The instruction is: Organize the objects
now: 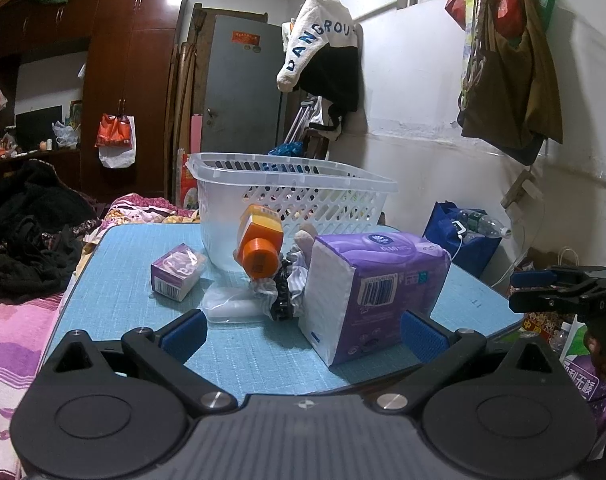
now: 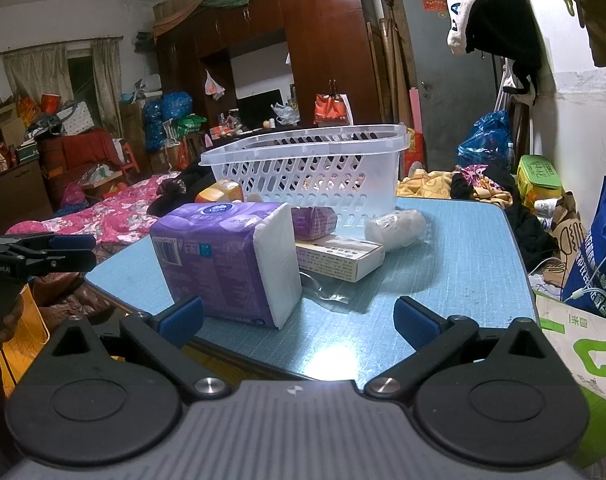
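Note:
A clear plastic basket (image 1: 295,196) (image 2: 315,168) stands at the far side of a blue table (image 1: 115,296) (image 2: 463,264). In front of it lie a purple tissue pack (image 1: 375,288) (image 2: 227,260), an orange-capped bottle (image 1: 259,244), a small purple box (image 1: 177,266) (image 2: 313,222), a white flat box (image 2: 339,258), a white roll (image 2: 395,224) and a clear bag (image 1: 231,308). My left gripper (image 1: 303,334) is open and empty, just short of the tissue pack. My right gripper (image 2: 299,322) is open and empty at the table's near edge.
A bed with pink bedding (image 1: 7,328) (image 2: 115,208) lies beside the table. Bags hang on the white wall (image 1: 511,64). A blue bag (image 1: 459,240) (image 2: 599,256) and a green-white bag (image 2: 583,360) stand on the floor next to the table.

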`<control>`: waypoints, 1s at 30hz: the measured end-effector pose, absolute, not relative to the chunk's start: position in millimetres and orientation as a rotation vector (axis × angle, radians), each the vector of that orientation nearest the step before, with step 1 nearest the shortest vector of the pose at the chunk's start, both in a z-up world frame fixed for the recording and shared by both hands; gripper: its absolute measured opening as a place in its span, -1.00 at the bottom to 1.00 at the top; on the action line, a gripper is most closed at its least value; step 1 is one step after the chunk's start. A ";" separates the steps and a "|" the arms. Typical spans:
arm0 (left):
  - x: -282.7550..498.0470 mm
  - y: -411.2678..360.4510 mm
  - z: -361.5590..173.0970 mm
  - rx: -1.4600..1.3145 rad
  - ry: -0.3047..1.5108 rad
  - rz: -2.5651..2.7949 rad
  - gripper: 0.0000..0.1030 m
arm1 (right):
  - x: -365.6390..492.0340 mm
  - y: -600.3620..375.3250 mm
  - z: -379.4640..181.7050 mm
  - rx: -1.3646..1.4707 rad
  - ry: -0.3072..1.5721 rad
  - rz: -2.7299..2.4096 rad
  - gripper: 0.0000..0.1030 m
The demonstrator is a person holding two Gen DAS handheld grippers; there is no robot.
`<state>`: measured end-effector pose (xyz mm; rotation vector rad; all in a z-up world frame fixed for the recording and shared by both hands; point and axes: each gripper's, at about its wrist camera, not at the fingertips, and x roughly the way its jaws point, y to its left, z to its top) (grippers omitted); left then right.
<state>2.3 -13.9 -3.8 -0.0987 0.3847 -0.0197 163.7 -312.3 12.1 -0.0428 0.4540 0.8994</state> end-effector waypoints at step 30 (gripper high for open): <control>-6.1 -18.9 -0.9 -0.038 0.254 0.053 1.00 | 159.6 -314.8 12.1 -0.037 0.380 0.871 1.00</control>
